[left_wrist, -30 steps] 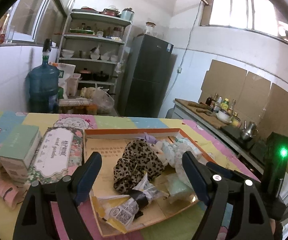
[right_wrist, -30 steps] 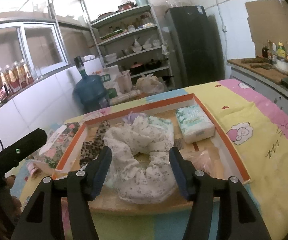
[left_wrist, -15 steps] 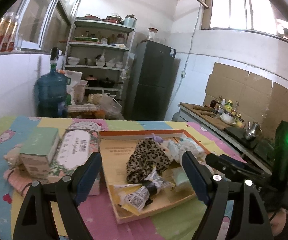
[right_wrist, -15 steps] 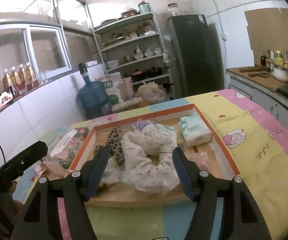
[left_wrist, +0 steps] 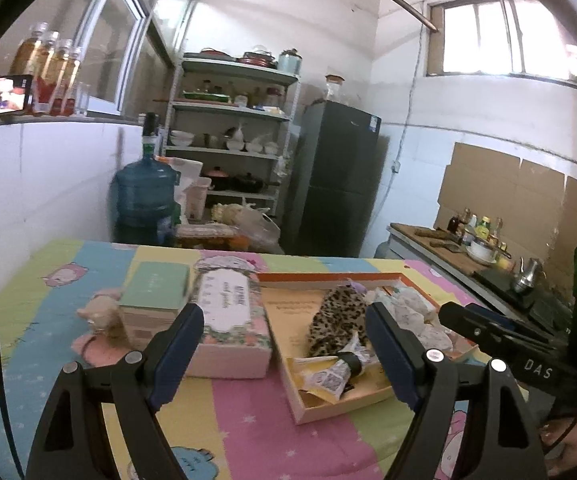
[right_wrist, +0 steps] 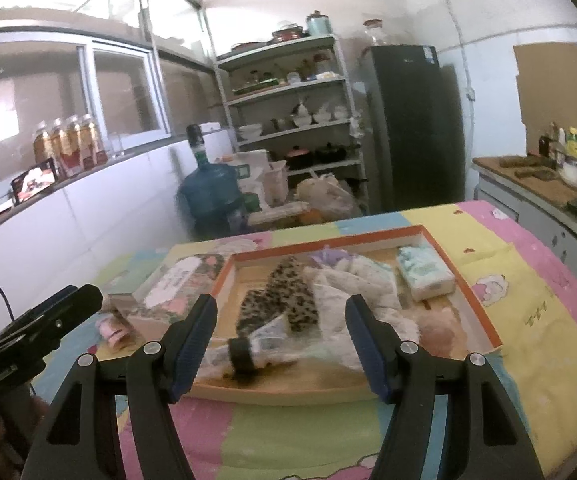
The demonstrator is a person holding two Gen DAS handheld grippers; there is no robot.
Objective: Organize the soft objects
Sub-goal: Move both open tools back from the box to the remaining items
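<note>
The left gripper (left_wrist: 280, 354) is held over the near edge of the table, angled a little downward, its two blue-padded jaws standing wide apart with nothing between the pads. The right gripper (right_wrist: 282, 346) sits in much the same pose beside it, jaws spread and empty; they have just been opening a little wider. Each gripper shows at the edge of the other's view as a dark body, and at the lower right corner of the left wrist view what seems to be part of a hand (left_wrist: 572, 440) grips the right one, though it is too dim to be sure.
</note>
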